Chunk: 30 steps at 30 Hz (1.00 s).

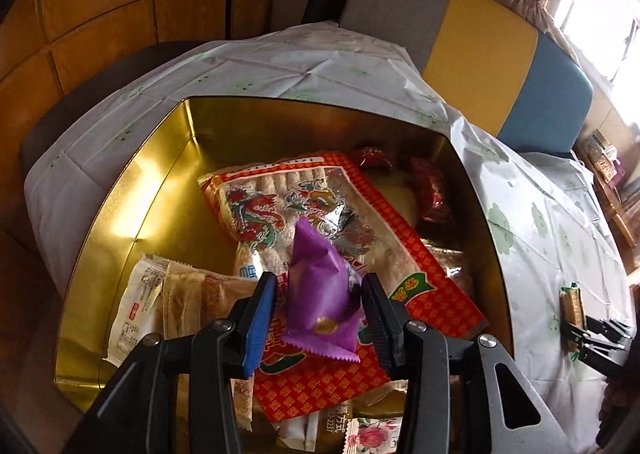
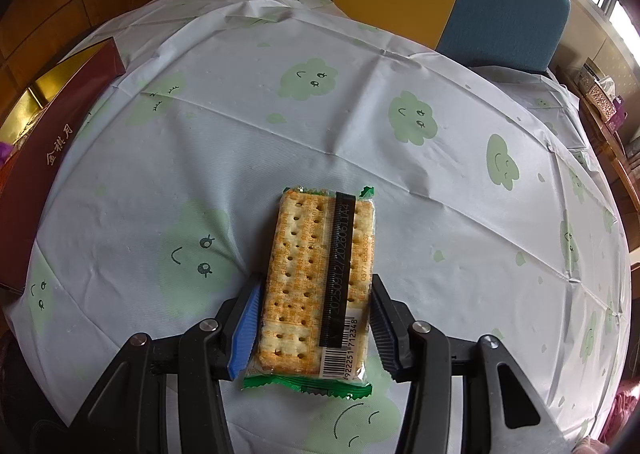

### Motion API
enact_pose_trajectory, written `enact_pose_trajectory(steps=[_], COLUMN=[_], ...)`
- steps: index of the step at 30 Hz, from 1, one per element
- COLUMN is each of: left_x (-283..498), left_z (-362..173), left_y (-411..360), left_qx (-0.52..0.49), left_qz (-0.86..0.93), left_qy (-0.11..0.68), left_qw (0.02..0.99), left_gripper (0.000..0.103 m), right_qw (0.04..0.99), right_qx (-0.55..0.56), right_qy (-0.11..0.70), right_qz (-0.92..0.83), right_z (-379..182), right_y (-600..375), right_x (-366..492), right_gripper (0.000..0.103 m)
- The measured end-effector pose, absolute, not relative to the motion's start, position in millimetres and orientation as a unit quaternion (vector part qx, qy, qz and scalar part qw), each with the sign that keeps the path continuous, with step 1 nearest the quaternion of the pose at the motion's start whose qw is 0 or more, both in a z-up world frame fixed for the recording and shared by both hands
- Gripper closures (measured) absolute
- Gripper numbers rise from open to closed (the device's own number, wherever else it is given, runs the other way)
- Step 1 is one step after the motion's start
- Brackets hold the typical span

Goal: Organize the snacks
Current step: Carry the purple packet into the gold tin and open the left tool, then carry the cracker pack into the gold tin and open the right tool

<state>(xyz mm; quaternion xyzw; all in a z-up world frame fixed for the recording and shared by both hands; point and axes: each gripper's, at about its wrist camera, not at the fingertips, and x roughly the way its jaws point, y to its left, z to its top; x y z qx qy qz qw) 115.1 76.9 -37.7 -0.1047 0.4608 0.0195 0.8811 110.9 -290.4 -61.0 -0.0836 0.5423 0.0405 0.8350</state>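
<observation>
- Purple snack packet (image 1: 320, 294) is sitting between the left gripper's (image 1: 320, 318) spread fingers, over the gold tin (image 1: 168, 158).
- Right gripper (image 2: 316, 318) is straddling the cracker pack (image 2: 316, 278) on the tablecloth (image 2: 440, 214), fingers just beside it, grip uncertain.

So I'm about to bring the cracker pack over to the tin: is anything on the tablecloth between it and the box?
Nothing visible stands in the way. The cracker pack sits between the right gripper fingers on the tablecloth, and the cloth from there to the tin at the left is bare. Only the tin's upright wall must be cleared.
</observation>
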Motion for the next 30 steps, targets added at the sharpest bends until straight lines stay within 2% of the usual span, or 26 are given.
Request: enact_pose_trajectory(steps=[10, 15, 30], left_x=[93.3, 83.6, 61.3], left_z=[-34.8, -25.7, -17.3], left_y=[61.6, 60.4, 53.5], left_qx=[-0.040, -0.035, -0.026], left_qz=[0.057, 0.060, 0.039], left_qy=[0.435, 0.421, 0.414], left_qw=[0.898, 0.904, 0.909], left_gripper=[0.057, 0.052, 0.052], right_qw=[0.836, 0.836, 0.829], right_qx=[-0.090, -0.092, -0.064], right_qy=[0.540, 0.540, 0.555], right_qz=[0.040, 0.039, 0.021], right_z=[-61.1, -61.2, -59.1], right_y=[-289.4, -289.1, -292.7], right_x=[110.2, 109.9, 113.2], right_gripper=[0.053, 0.053, 0.054])
